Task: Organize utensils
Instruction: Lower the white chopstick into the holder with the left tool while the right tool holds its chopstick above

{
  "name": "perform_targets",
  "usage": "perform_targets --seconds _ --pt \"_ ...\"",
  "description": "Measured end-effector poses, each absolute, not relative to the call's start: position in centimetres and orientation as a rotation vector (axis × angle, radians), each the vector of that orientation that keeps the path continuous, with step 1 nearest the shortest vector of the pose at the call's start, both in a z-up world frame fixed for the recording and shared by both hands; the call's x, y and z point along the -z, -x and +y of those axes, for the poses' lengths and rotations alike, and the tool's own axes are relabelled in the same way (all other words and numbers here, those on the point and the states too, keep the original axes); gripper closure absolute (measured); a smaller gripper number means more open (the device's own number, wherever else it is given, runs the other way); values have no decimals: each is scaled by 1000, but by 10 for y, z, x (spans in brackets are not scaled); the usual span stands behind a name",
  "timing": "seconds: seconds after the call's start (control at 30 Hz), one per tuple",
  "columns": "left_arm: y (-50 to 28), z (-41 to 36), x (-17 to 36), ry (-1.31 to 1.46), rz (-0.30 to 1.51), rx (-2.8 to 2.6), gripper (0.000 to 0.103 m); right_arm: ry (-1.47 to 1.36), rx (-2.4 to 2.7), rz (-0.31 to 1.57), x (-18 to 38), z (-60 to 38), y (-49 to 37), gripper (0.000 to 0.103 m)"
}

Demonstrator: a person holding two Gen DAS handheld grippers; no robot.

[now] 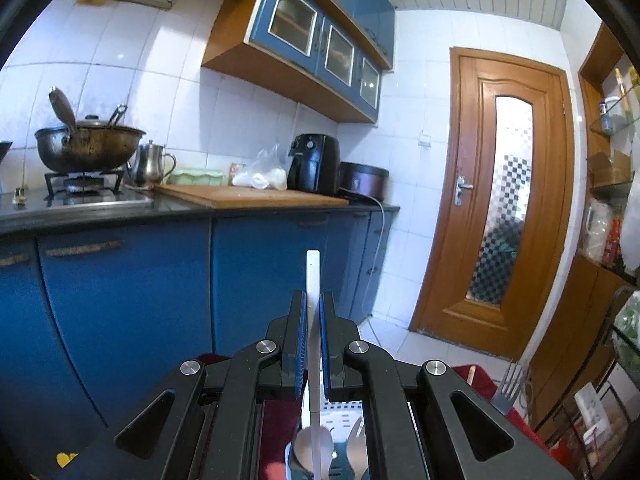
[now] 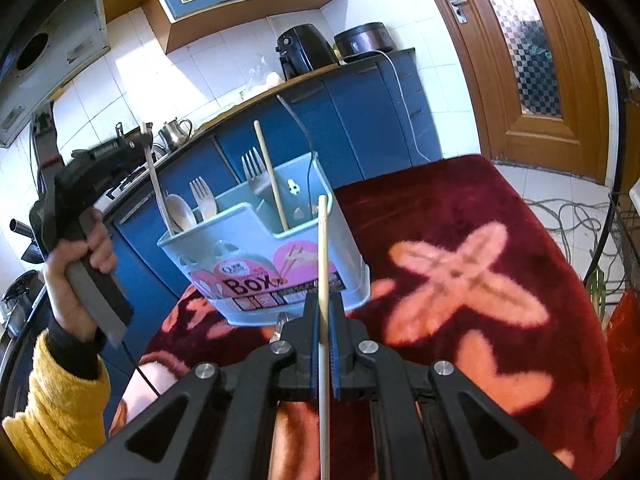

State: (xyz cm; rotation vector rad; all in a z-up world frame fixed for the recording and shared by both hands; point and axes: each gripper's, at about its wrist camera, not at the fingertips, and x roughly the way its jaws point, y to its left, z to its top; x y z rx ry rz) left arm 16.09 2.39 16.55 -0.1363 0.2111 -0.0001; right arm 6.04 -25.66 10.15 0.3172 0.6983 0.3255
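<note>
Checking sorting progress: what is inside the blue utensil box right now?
In the blue utensil box: a spoon, two forks, an upright chopstick, and the left hand-held gripper's chopstick. The walls hide their lower ends.

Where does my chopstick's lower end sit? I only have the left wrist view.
Observer: Your chopstick dips into the box, in the compartment with a spoon.
Operator: What is the right hand doing?
Observer: The right tongs are shut on a second chopstick, in front of the box, not in it.
Operator: Is any chopstick stored yet?
Observer: A third chopstick stands in the taller compartment, beside a fork.
</note>
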Motion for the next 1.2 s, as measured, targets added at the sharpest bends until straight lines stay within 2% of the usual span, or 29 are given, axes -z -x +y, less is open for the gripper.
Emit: perform_targets --seconds 0.37,0.8,1.2 --pt "-160 27 -142 153 254 25 97 -243 -311 576 -137 -243 -84 97" --pt "-154 20 -137 125 240 41 97 -136 -263 274 -179 -208 -127 97" --pt "-163 29 -136 156 253 47 97 -91 -222 185 -170 -187 -163 97"
